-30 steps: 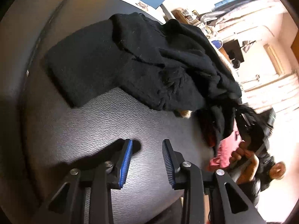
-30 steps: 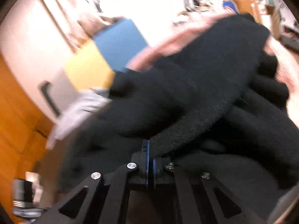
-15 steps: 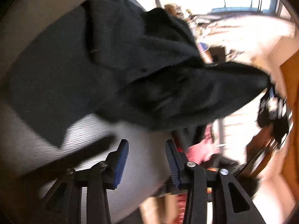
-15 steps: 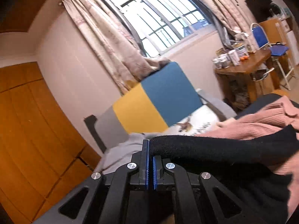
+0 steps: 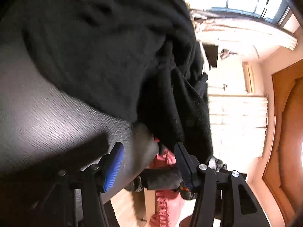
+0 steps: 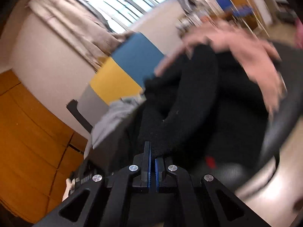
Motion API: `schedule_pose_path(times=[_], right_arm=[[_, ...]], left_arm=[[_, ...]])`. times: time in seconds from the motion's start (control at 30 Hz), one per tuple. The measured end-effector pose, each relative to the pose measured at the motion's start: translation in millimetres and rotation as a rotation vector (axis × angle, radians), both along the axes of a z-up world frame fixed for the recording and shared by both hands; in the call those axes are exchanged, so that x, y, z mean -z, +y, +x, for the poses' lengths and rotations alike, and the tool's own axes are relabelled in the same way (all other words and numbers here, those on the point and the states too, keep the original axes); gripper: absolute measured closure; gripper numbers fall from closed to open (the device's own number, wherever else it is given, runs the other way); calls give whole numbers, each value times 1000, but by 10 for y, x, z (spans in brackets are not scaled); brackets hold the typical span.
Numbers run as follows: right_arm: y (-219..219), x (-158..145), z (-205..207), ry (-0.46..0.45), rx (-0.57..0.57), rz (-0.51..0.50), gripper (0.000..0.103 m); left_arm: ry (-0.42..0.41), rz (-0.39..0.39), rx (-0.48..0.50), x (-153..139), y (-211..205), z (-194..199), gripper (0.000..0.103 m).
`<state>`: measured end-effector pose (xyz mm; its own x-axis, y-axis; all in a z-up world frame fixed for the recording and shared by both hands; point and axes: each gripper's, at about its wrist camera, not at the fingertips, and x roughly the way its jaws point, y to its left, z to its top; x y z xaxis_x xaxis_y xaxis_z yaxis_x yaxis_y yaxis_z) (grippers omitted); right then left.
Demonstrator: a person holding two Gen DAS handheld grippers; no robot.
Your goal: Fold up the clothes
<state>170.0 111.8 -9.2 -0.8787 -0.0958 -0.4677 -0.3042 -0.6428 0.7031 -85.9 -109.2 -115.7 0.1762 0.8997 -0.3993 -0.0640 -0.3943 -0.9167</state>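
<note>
**A:** Status on the right?

**B:** My right gripper (image 6: 153,156) was clamped, blue pads pressed almost together on an edge of the black garment (image 6: 198,102). From the jaws the cloth ran up in a thick rolled band to the center of the frame, then spread to the right. Heavy motion blur there.

**A:** And left?

**B:** My left gripper (image 5: 149,162) was spread wide, nothing between the fingers. The blue pad (image 5: 113,168) on the left finger was plainly visible; the right finger sat just beside the hanging fold of the same black garment (image 5: 106,53). Couldn't tell if it touched.

**A:** Where was the garment overall?

**B:** In the left wrist view it filled the upper left and center, lying on the black textured seat surface (image 5: 41,121), with one fold draping off the edge at center right. Below that fold, bottom center, some pink-red fabric (image 5: 166,204).

**A:** Anything else around?

**B:** Right wrist view: pink cloth (image 6: 246,43), blurred, over the black one at upper right. Blue-and-yellow cushion (image 6: 125,70) left of center, grey fabric (image 6: 111,117) below it. Window with curtains (image 6: 79,24) at top, orange wood paneling (image 6: 30,138) lower left.
</note>
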Motion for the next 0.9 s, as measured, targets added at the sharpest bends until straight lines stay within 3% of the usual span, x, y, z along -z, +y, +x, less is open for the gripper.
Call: schedule_pose_path(times=[0.2, 0.37, 0.5, 0.57, 0.67, 0.77, 0.87, 0.9], right_arm=[[-413, 69, 44, 48, -146, -86, 99], [-666, 330, -75, -39, -275, -114, 99], [-666, 523, -34, -120, -245, -118, 99], [-584, 543, 44, -110, -208, -130, 99], [-634, 510, 31, -112, -246, -92, 99], [-802, 513, -82, -141, -309, -50, 99], [-1001, 517, -191, -131, -383, -30, 99], [-1069, 531, -223, -128, -405, -27, 99]], left_arm=[[-54, 84, 17, -48, 122, 124, 36], [-100, 110, -31, -16, 21, 100, 35], [-71, 100, -9, -46, 30, 183, 34], [-57, 95, 1, -61, 34, 225, 33], [-35, 87, 18, -84, 40, 287, 33], [24, 16, 88, -94, 156, 396, 33], [87, -64, 166, -104, 285, 511, 43], [108, -90, 192, -107, 329, 549, 60]])
